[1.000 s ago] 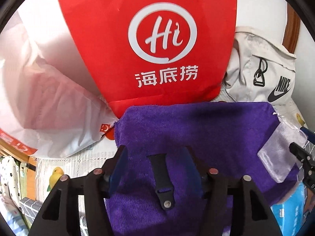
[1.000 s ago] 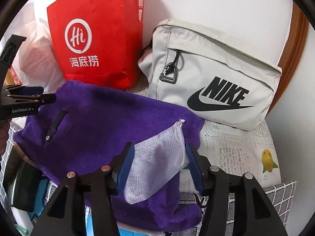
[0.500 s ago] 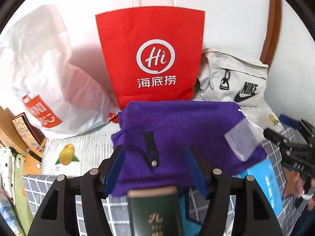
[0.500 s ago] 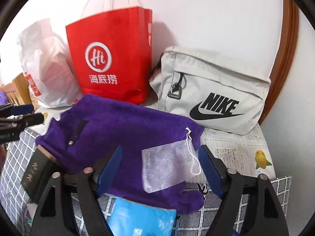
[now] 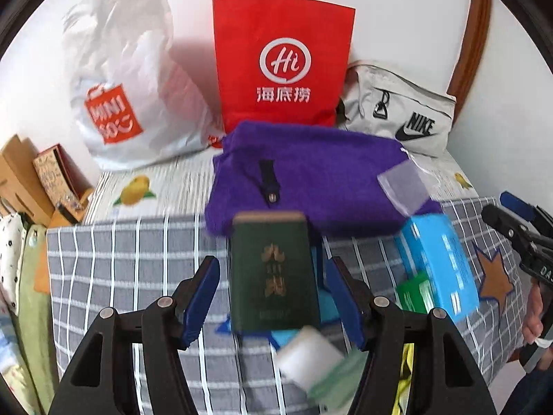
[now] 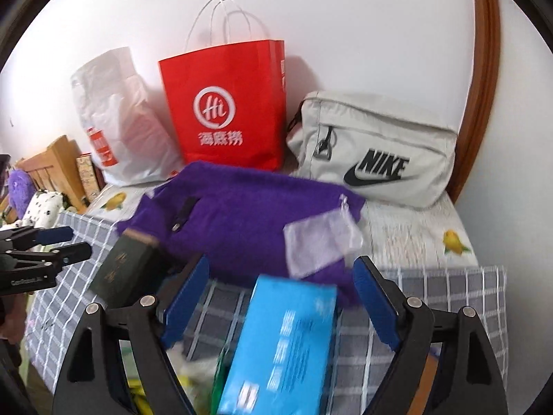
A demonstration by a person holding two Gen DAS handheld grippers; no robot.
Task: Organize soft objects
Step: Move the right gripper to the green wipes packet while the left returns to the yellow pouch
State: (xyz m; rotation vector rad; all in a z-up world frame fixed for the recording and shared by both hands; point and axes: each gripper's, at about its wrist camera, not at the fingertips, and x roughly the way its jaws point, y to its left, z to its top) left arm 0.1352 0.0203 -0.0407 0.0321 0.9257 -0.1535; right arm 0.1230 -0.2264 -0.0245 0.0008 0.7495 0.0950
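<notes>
A folded purple towel lies on the bed in front of the bags, with a small sheer white pouch on its right end. My left gripper is open and empty, pulled back from the towel, with a dark green box between its fingers in view. My right gripper is open and empty, above a blue pack. Each gripper shows at the edge of the other's view.
A red paper bag, a white plastic bag and a beige Nike bag stand against the wall. A grey checked blanket covers the bed front. A white roll and green packs lie near. Wooden furniture stands at the left.
Both grippers have drawn back from the purple towel and pouch and opened wider. The towel and pouch stay on the bed. More of the bed and its boxes has come into view.
</notes>
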